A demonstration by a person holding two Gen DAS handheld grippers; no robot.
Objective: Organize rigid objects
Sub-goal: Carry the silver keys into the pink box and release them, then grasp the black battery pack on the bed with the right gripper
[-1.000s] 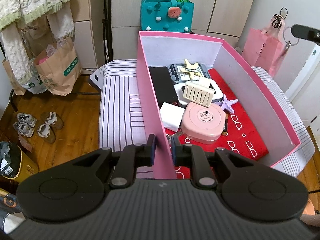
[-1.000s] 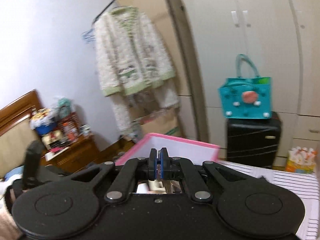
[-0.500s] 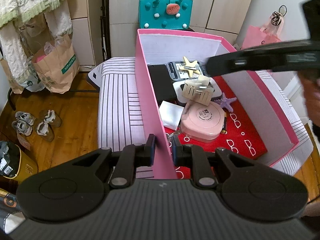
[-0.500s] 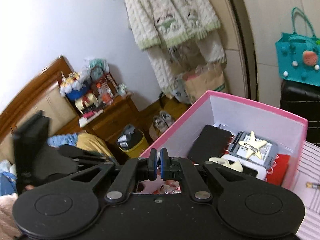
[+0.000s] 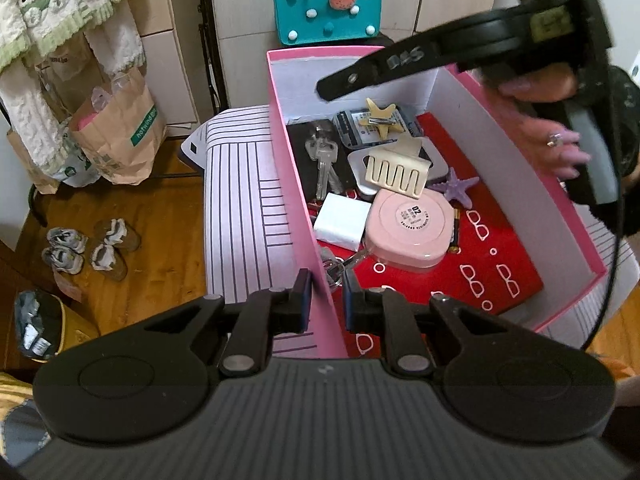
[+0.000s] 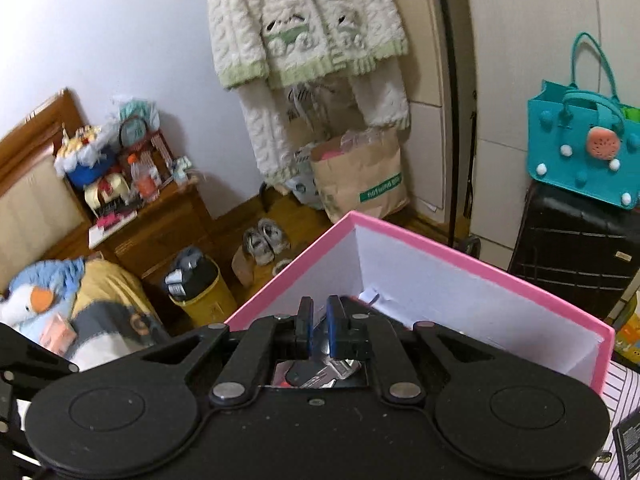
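Bedroom setup here: wooden floor (image 5: 160, 216), white wardrobe doors at the back, and a low surface covered in a white cloth with dark stripes (image 5: 244, 200) that everything sits on. A knitted cream-and-green cardigan (image 6: 304, 24) hangs on the wall, with a brown paper bag (image 5: 120, 132) under it and a few small shoes (image 5: 88, 248) on the floor. A teal tote bag (image 5: 326, 4) sits behind the box on a black suitcase (image 6: 576, 248). The right wrist view also catches a wooden nightstand (image 6: 156, 224) piled with clutter, a bed with a blue plush toy (image 6: 40, 292) and a yellow bin (image 6: 200, 288).

The pink box (image 5: 516, 148) stands on the striped cloth and holds pretty much all the small stuff: a set of silver keys (image 5: 326, 168) lying on a black flat item, a white block (image 5: 342, 222), a round pink case (image 5: 412, 228) with a cream hair claw (image 5: 396, 170) just behind it, a purple starfish clip (image 5: 458, 188), a yellow star clip (image 5: 380, 118) on a grey gadget, all over a red sheet with white glasses printed on it (image 5: 492, 264).

The left gripper (image 5: 326, 300) is narrowed down around the box's near left wall, one pad either side, pinching the rim. The right gripper (image 6: 318, 328) reaches in over the far end of the box, the person's hand (image 5: 556, 132) behind it; its jaws are just opening, with a narrow gap, and something silvery shows through that gap, but it's hard to say whether it sits between the pads or lies below.
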